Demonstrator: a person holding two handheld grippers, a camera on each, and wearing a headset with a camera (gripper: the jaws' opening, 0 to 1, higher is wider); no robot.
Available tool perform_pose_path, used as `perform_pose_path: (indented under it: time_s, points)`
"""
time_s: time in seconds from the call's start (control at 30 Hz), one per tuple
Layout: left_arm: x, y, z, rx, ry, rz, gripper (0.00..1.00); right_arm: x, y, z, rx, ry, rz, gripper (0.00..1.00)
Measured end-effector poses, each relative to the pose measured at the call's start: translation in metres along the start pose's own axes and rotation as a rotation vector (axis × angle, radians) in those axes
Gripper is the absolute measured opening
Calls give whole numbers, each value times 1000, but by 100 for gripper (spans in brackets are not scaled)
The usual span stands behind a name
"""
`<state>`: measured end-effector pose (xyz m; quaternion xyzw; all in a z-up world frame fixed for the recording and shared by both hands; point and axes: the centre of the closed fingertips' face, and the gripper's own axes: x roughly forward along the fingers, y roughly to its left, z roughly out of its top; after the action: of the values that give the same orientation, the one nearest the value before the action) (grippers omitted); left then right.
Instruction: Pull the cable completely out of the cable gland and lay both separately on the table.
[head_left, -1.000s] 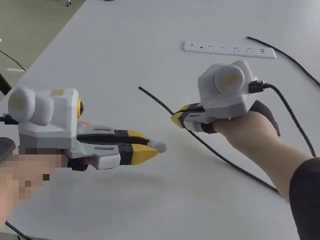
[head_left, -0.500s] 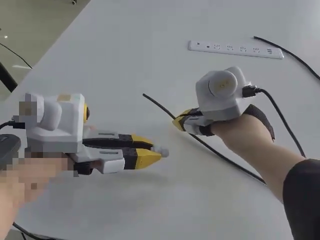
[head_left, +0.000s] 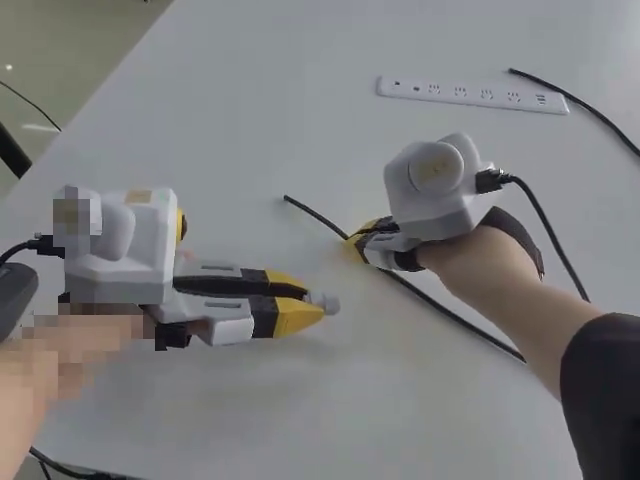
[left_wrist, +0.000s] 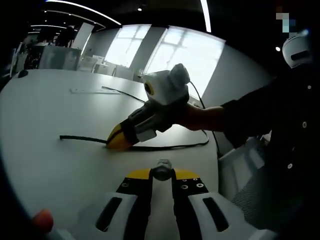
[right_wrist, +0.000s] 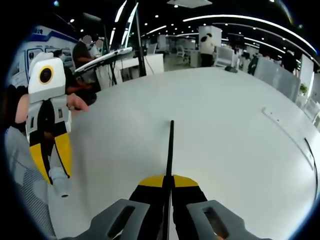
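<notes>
A thin black cable (head_left: 440, 308) lies across the white table (head_left: 260, 110), free of the gland. My right gripper (head_left: 354, 243) is shut on the cable near its far end; the black cable (right_wrist: 170, 145) runs straight out from between the yellow tips of my right gripper (right_wrist: 166, 181). My left gripper (head_left: 318, 303) hovers above the table at the front left, shut on the small grey cable gland (head_left: 325, 301). In the left gripper view the cable gland (left_wrist: 161, 169) sits between the tips of my left gripper (left_wrist: 161, 175), and the cable (left_wrist: 82, 139) lies beyond.
A white power strip (head_left: 472, 95) lies at the far side of the table. Another black cord (head_left: 575, 105) runs along the right edge. A dark object (head_left: 12, 290) sits at the left table edge. People and desks stand in the room behind.
The right gripper has lowered slightly toward the table with the cable. The left gripper still holds the gland at about the same spot; the head camera has shifted a little.
</notes>
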<state>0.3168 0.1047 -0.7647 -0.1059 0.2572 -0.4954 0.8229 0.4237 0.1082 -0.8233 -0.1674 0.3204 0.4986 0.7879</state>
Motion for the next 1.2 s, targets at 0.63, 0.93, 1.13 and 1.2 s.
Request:
perform_pose_path:
  time_s: [0.63, 0.93, 1.13, 1.2]
  points:
    - [9, 17, -21, 57, 33, 37, 15, 1, 3, -1, -32, -8, 13, 0]
    - [11, 19, -26, 79, 36, 49, 15, -2, 5, -3, -52, -5, 9, 1]
    - [9, 21, -31, 85, 49, 64, 15, -3, 4, -3, -56, -2, 10, 2]
    - [10, 21, -33, 85, 50, 64, 15, -4, 5, -3, -60, -1, 13, 4]
